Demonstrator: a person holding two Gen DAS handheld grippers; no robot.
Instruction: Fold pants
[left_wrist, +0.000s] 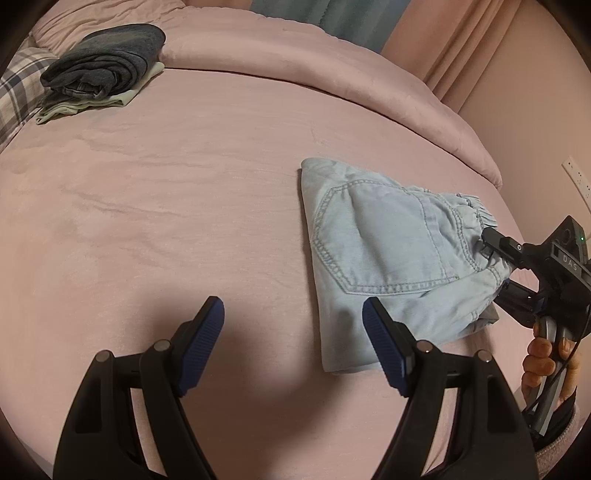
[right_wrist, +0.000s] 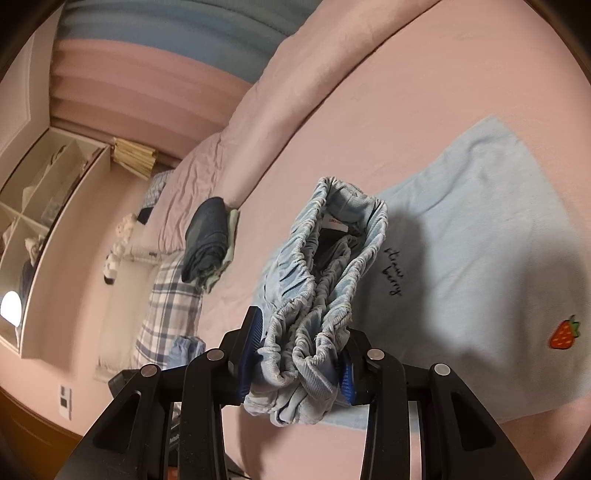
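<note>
Light-blue pants (left_wrist: 376, 251) lie folded on the pink bed (left_wrist: 147, 203), with a back pocket facing up. My right gripper (left_wrist: 495, 258) comes in from the right edge, shut on the elastic waistband, which is lifted a little. In the right wrist view the bunched waistband (right_wrist: 332, 258) fills the space between that gripper's (right_wrist: 301, 343) blue pads. Flat light-blue cloth (right_wrist: 480, 240) with a small strawberry lies beyond it. My left gripper (left_wrist: 293, 308) hovers open over the sheet by the pants' near-left corner, holding nothing.
A stack of folded dark clothes (left_wrist: 107, 66) on a pale garment sits at the far left of the bed, beside a plaid pillow (left_wrist: 18, 92). A rolled pink duvet (left_wrist: 332, 74) runs along the far side. A hand (left_wrist: 543, 362) holds the right gripper. Shelves (right_wrist: 44, 192) line the wall.
</note>
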